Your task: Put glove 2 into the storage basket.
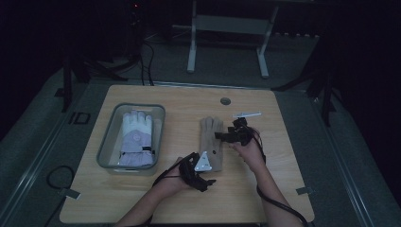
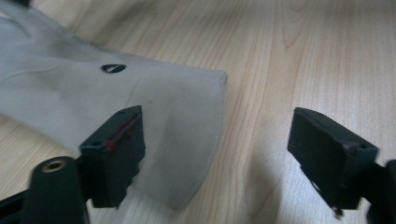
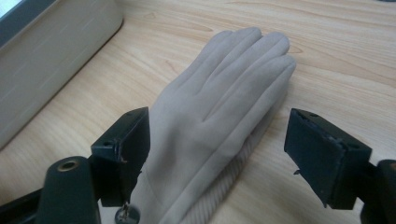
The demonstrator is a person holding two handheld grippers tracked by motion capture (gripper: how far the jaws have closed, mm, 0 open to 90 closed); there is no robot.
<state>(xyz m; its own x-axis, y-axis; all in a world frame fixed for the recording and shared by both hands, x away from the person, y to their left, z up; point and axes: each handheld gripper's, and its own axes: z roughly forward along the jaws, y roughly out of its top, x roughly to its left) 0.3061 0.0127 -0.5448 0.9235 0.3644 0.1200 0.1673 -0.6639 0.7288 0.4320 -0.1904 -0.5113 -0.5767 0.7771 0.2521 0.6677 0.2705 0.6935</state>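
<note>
high view: my left gripper and right gripper, fingers spread, flank the tan glove on the counter.

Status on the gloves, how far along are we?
Done: a white glove already lies in the grey bin. In hand: the beige glove lies flat on the table; left gripper open at its cuff, right gripper open over its fingers. Left: grip it, likely move it to the bin.

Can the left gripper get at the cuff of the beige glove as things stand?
Probably yes. The left gripper is open right at the beige glove, its cuff edge lying flat on the table between the jaws, with nothing over it. The right gripper is at the finger end.
</note>
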